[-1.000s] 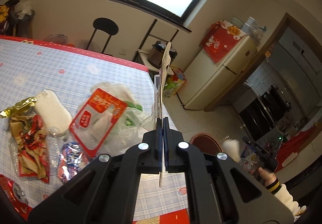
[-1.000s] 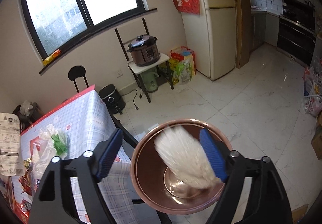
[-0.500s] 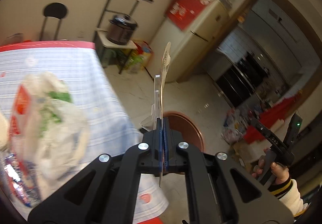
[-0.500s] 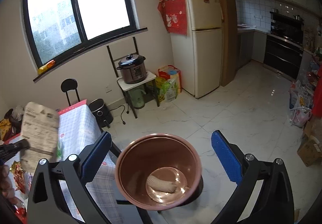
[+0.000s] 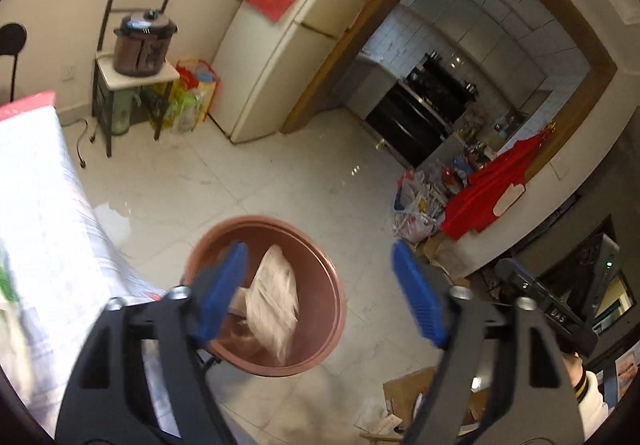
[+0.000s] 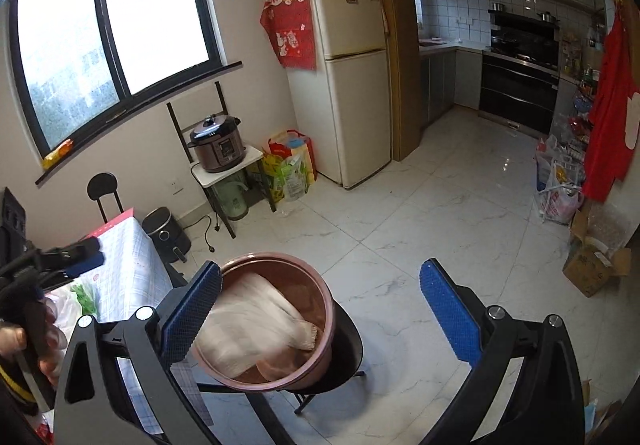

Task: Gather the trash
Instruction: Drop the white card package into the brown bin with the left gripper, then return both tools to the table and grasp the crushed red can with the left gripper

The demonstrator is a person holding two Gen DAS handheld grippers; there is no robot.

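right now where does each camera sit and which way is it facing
Left wrist: sits on the left gripper, looks down past its open blue fingers at the brown bin holding a pale wrapper; the other hand's sleeve shows at right.
Right wrist: sits on the right gripper, open, facing the same bin and the fridge; the left hand shows at left edge.
Shared: bin, wrapper, fridge, pressure cooker, table.
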